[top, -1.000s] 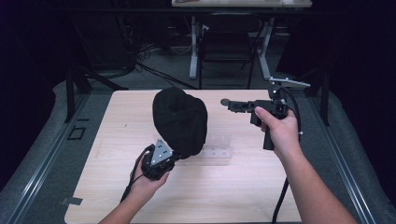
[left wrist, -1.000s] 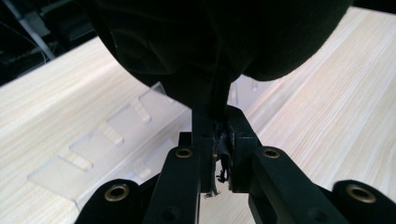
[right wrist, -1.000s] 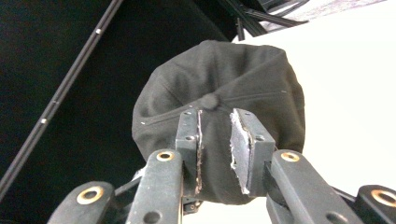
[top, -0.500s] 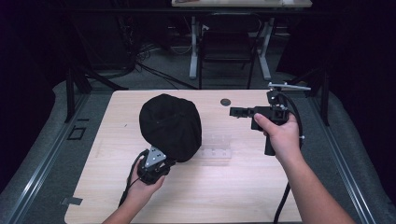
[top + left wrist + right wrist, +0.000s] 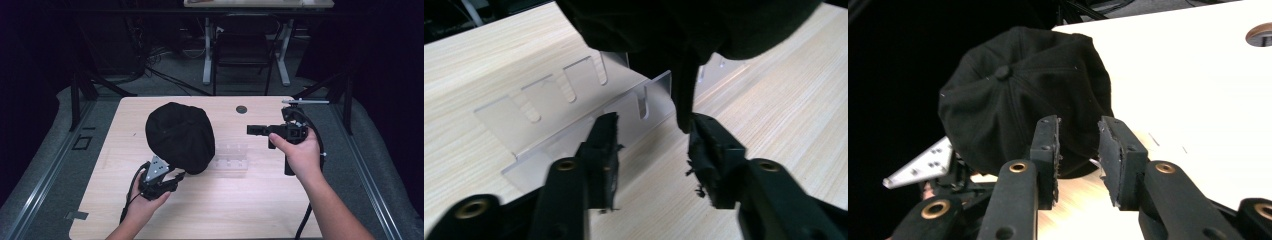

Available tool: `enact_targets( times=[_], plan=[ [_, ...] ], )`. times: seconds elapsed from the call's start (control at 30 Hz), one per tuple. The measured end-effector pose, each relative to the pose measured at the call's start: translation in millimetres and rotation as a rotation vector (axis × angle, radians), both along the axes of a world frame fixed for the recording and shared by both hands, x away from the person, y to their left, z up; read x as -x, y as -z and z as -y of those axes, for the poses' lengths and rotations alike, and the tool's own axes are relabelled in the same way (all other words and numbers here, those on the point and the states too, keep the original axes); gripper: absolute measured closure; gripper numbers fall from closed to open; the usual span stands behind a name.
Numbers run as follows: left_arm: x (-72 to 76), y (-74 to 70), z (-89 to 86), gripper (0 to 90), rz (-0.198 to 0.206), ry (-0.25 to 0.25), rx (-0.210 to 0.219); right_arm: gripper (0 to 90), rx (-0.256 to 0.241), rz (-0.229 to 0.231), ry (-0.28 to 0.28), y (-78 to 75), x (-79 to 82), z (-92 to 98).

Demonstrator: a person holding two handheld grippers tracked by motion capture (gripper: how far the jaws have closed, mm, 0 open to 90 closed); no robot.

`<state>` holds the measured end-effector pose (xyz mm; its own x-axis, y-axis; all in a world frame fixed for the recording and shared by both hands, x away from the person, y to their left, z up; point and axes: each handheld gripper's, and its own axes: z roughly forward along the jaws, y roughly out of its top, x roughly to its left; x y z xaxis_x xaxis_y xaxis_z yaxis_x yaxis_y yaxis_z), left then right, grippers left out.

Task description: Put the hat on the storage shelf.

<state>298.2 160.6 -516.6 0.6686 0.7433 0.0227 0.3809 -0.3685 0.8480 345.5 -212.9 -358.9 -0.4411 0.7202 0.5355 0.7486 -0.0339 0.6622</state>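
Jaws of the left gripper [image 5: 651, 150] are seen spread in its own view, a flap of the black cap [image 5: 180, 136] hanging against the right one above a clear slotted rack [image 5: 574, 110]. From above, the cap is seen left of centre on the table [image 5: 250, 200]. The right gripper [image 5: 256, 130] is held level, pointing left, jaws parted, empty.

Left gripper [image 5: 172, 181] low near the table's front, jaws parted, right gripper [image 5: 252, 130] raised, jaws parted, pointing left

Black grippers [image 5: 172, 181] with brass-ringed screw holes, worn jaws, trailing black cables, bare forearms
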Motion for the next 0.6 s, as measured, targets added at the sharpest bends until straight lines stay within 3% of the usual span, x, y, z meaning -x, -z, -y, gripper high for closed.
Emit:
enact_targets(
  times=[0.17,0.23,0.4,0.43,0.53,0.6],
  plan=[
    [7.0,-0.1,-11.4,48.5,-0.009,-0.014,0.003,67.9,0.078,0.015,0.007,9.4,6.6,-2.6],
    [8.2,0.2,-13.8,48.2,-0.013,-0.019,0.008,67.7,0.079,0.014,0.009,11.4,7.6,-3.0],
    [9.1,5.0,-24.2,47.3,-0.013,-0.039,0.032,67.0,0.120,0.009,0.011,26.4,13.3,-2.8],
    [8.8,6.2,-25.8,47.2,-0.019,-0.044,0.037,66.5,0.156,0.033,0.023,30.4,15.6,-3.8],
    [7.1,10.0,-29.0,47.1,-0.024,-0.053,0.041,66.3,0.188,0.021,0.015,41.0,19.1,-5.7],
    [6.8,12.2,-29.6,47.1,-0.021,-0.051,0.042,66.2,0.221,0.056,0.027,45.9,22.2,-7.3]
  ],
)
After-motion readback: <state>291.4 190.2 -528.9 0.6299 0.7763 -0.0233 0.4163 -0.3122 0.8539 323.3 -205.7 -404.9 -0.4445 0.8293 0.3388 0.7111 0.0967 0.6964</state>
